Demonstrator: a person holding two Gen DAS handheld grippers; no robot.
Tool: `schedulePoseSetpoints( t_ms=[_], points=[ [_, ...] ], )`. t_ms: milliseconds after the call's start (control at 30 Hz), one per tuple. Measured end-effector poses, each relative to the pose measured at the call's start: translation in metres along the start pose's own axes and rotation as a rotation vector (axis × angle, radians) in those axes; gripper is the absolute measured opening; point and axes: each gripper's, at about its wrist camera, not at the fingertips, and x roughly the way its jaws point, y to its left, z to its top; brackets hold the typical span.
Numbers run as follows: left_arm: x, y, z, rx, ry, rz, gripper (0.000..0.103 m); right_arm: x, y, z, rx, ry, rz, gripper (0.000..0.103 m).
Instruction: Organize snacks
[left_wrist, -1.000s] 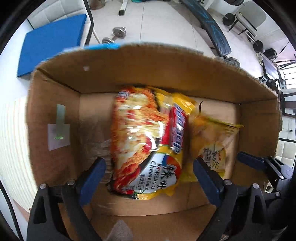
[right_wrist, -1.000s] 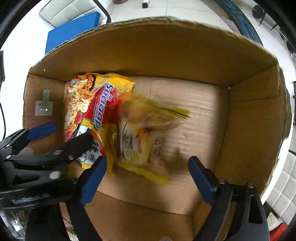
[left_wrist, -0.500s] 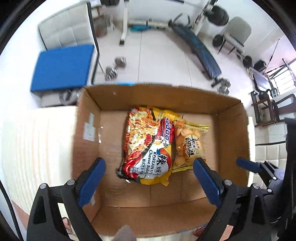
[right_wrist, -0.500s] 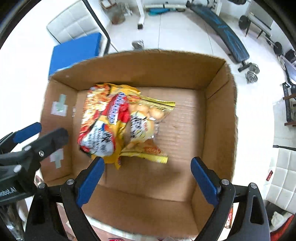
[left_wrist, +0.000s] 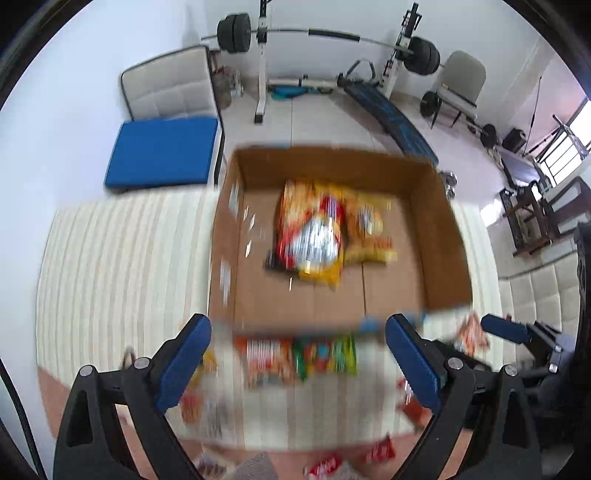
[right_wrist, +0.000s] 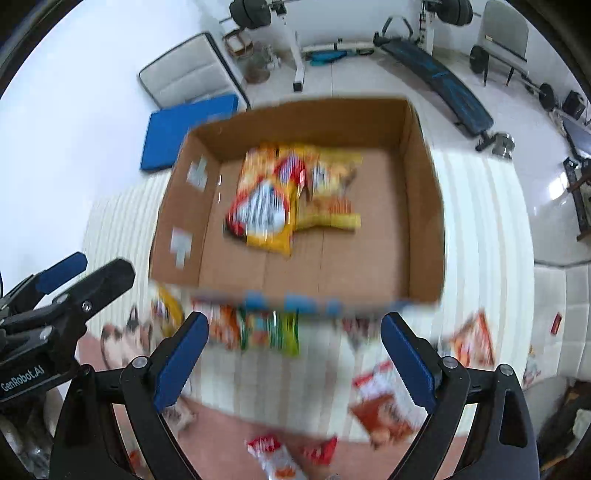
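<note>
An open cardboard box (left_wrist: 443, 236) (right_wrist: 424, 206) stands on a striped cloth. Inside lie a red-and-yellow noodle packet (left_wrist: 310, 236) (right_wrist: 264, 206) and a smaller yellow snack bag (left_wrist: 369, 236) (right_wrist: 332, 192), side by side. My left gripper (left_wrist: 299, 354) is open and empty, held above and in front of the box. My right gripper (right_wrist: 295, 347) is open and empty, also in front of the box. Several loose snack packets lie before the box, among them a green one (left_wrist: 325, 356) (right_wrist: 269, 332) and an orange one (left_wrist: 264, 356) (right_wrist: 384, 402). Both views are blurred.
The striped cloth (left_wrist: 122, 280) covers the table to the left of the box. More red packets (right_wrist: 321, 448) lie at the near edge. Behind are a blue mat (left_wrist: 162, 151), a weight bench (left_wrist: 388, 118) and a barbell rack.
Both grippers have pulled up and back out of the box, leaving the noodle packet and the yellow bag inside. The loose snacks in front of the box have come into view.
</note>
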Motion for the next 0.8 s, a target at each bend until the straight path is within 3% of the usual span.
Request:
schedulePoseSetpoints(
  t_ms=[167, 233, 433, 633, 800],
  points=[
    [0.022, 0.019, -0.082, -0.003, 0.117, 0.087, 0.097, 0.032, -0.021, -0.063, 0.002, 0.139, -0.071, 0.097],
    [0.035, 0.029, -0.111, 0.013, 0.163, 0.131, 0.097, 0.048, -0.028, -0.085, 0.031, 0.198, -0.056, 0.097],
    [0.078, 0.073, -0.187, 0.057, 0.326, 0.203, 0.097, 0.098, -0.015, -0.118, 0.044, 0.303, -0.040, 0.097],
    [0.113, 0.104, -0.227, 0.128, 0.445, 0.215, 0.097, 0.136, 0.015, -0.127, 0.018, 0.368, -0.039, 0.097],
    [0.142, 0.107, -0.241, 0.232, 0.527, 0.206, 0.097, 0.143, 0.040, -0.129, -0.036, 0.391, -0.052, 0.097]
  ],
)
